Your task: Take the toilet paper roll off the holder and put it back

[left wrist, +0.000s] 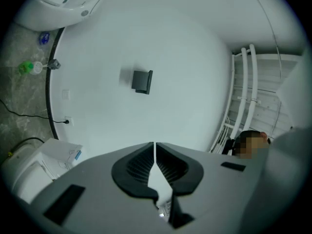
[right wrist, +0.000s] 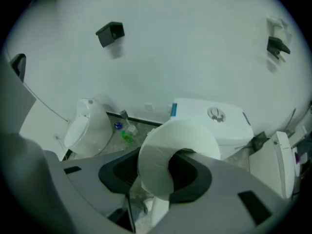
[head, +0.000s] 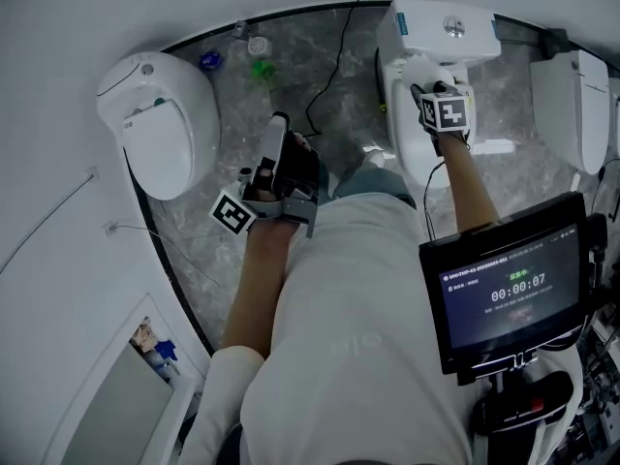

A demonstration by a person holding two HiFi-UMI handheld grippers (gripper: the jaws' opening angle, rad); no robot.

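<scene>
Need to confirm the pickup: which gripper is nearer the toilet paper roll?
Right. The right gripper is clamped on the toilet paper roll; the left gripper, shut and empty, hangs well apart to its left.

From the head view, the white toilet paper roll (head: 424,68) at 1 o'clock is largely covered by the right gripper (head: 434,85). At 11 o'clock on the grey marbled floor (head: 300,46), a small blue object (head: 210,61) and a small green object (head: 262,68) are too small to identify. The white ceramic toilet (head: 579,105) at 3 o'clock is cut off by the frame edge.
</scene>
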